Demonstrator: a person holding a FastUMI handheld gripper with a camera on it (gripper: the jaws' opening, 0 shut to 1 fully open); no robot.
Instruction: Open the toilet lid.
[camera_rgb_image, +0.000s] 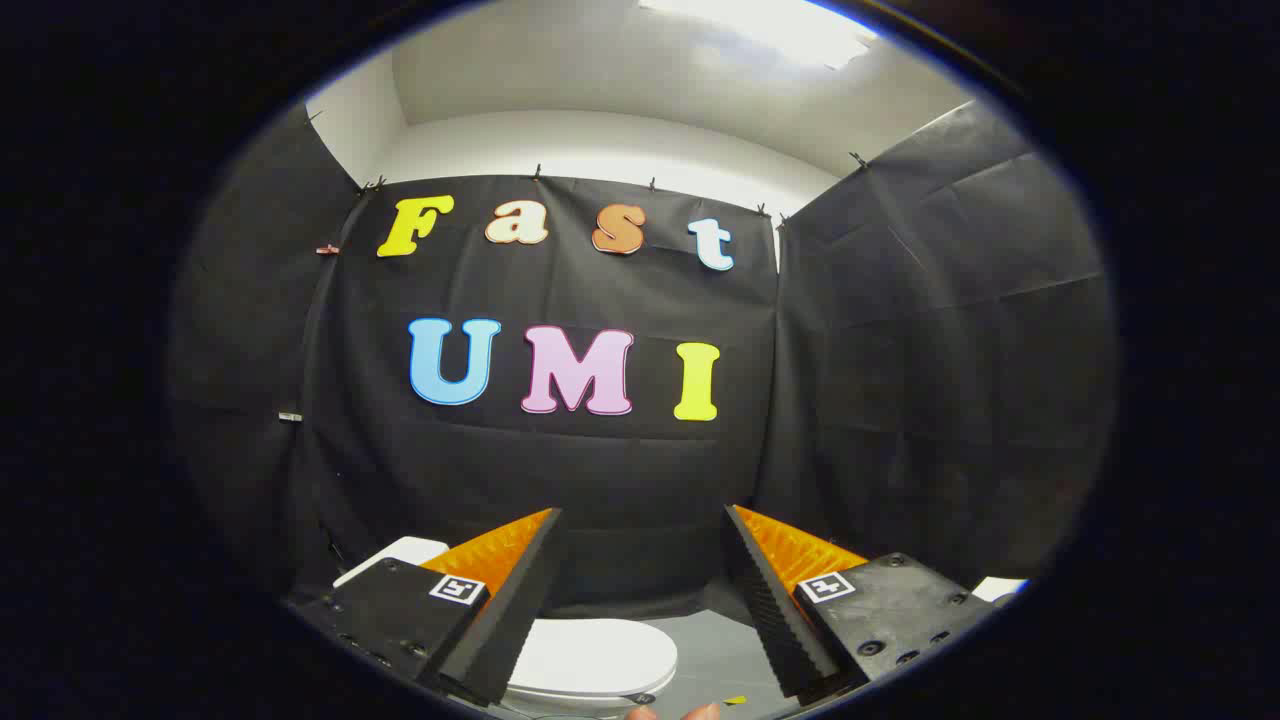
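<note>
A white toilet with its lid lying flat and closed sits low down, below and between my fingers. My gripper is held well above it, pointing at the booth's back wall. Its two fingers stand wide apart, open, with nothing between them. The left finger covers the lid's left part. A fingertip of a person's hand peeks in at the very bottom, just right of the lid.
Black cloth walls close the booth at the back and on both sides. A grey floor lies to the right of the toilet. A white object shows behind the left finger, another white bit at the far right.
</note>
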